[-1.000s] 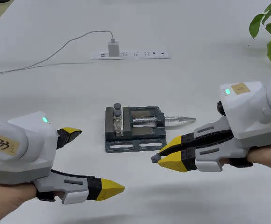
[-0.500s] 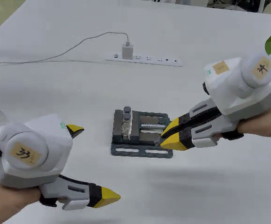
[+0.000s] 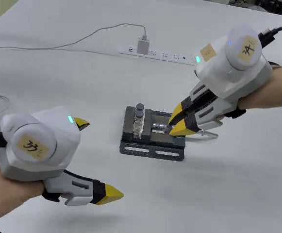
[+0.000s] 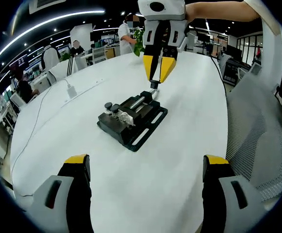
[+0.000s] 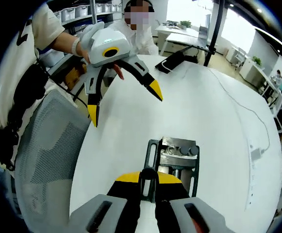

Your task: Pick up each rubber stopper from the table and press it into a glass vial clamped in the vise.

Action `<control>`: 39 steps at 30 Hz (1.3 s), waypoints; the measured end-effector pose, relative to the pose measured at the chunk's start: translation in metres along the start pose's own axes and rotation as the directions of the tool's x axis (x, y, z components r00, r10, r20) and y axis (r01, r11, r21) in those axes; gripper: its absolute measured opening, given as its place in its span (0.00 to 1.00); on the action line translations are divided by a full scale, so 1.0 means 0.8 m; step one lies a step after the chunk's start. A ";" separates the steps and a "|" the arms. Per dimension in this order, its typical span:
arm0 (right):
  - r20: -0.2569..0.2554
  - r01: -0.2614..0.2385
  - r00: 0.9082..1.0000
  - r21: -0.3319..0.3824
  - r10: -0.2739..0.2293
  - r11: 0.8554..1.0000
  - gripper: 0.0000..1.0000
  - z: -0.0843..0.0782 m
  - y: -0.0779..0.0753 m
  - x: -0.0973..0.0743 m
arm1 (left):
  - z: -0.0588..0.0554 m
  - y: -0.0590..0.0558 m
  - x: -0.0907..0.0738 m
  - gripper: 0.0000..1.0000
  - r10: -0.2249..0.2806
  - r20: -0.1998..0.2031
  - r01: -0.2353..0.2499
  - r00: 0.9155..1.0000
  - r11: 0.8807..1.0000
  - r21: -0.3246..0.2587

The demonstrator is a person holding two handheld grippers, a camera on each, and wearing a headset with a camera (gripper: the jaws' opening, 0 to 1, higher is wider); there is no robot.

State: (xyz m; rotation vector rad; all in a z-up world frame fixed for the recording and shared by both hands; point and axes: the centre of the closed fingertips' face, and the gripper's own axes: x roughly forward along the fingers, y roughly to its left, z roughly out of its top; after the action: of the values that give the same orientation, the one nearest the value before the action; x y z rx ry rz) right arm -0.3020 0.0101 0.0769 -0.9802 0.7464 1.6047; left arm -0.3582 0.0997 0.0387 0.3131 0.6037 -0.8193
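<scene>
Stopper (image 5: 148, 174): a small dark rubber plug, held off the surface (image 3: 82, 73) between the fingers of the right gripper (image 3: 171, 128), which are clenched on it. In the right gripper view it sits between the two yellow tips. In the head view the tips hang over the screw end of the vise (image 3: 153, 149), just beside the clamping faces and short of them.

The vise stands well in from every edge of the surface. It clamps a glass vial (image 3: 138, 125) upright. Two capped tops (image 4: 111, 106) show side by side at the clamp in the left gripper view. Whether an open vial remains there cannot be told.

The left gripper (image 3: 99, 158) hovers near the edge closest to the person, well apart from the vise. Its fingers (image 4: 75, 162) are released, spread wide and carry nothing.

Handling, as judged:
- The stopper is light, soft and probably grippy. Firm pinching may deform it and skew it in the fingers.
- Grip across the upper, wider part. Leave the lower end free to enter the neck.
- The vial is stiff, smooth and fragile. The vise takes the load only along the vial's axis.
- Align the stopper over the neck, then press straight down. Side load risks chipping the rim or tilting the vial in the clamp.
- Keep the fingertips off the seated tops beside it.
</scene>
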 end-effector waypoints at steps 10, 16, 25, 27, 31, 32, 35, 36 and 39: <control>-0.085 -0.044 0.996 -0.139 0.033 0.989 0.05 0.018 -0.020 0.017 | -0.006 0.004 -0.001 0.95 0.019 -0.002 -0.019 1.000 1.000 0.008; -0.150 -0.085 0.988 -0.297 0.041 0.951 0.05 0.024 -0.033 0.033 | -0.012 0.004 -0.002 0.95 0.024 -0.006 -0.024 1.000 1.000 -0.005; -0.216 -0.143 0.975 -0.468 0.044 0.872 0.04 0.027 -0.046 0.052 | -0.019 0.002 -0.004 0.94 0.029 -0.006 -0.029 1.000 0.999 -0.029; -0.239 -0.156 0.970 -0.504 0.036 0.849 0.04 0.024 -0.049 0.055 | -0.021 0.003 -0.004 0.94 0.030 -0.009 -0.030 1.000 0.999 -0.033; -0.238 -0.176 0.970 -0.526 0.054 0.832 0.04 0.025 -0.046 0.058 | -0.023 0.004 -0.004 0.93 0.032 -0.009 -0.032 0.999 0.999 -0.041; -0.240 -0.182 0.969 -0.529 0.060 0.829 0.05 0.025 -0.044 0.059 | -0.024 0.004 -0.004 0.93 0.031 -0.009 -0.032 0.999 0.999 -0.042; -0.260 -0.200 0.964 -0.544 0.062 0.815 0.05 0.023 -0.042 0.063 | -0.025 0.005 -0.004 0.93 0.031 -0.012 -0.031 0.999 0.999 -0.045; -0.266 -0.204 0.962 -0.547 0.063 0.812 0.05 0.023 -0.042 0.065 | -0.026 0.005 -0.003 0.93 0.030 -0.012 -0.030 0.999 0.999 -0.045; -0.272 -0.211 0.960 -0.540 0.068 0.815 0.05 0.023 -0.043 0.068 | -0.026 0.005 -0.002 0.93 0.028 -0.011 -0.029 1.000 0.998 -0.048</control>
State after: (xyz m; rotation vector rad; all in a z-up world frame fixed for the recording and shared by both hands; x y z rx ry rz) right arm -0.2779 0.0587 0.0381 -1.6065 0.5104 1.9098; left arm -0.3641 0.1132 0.0234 0.2812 0.6265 -0.7751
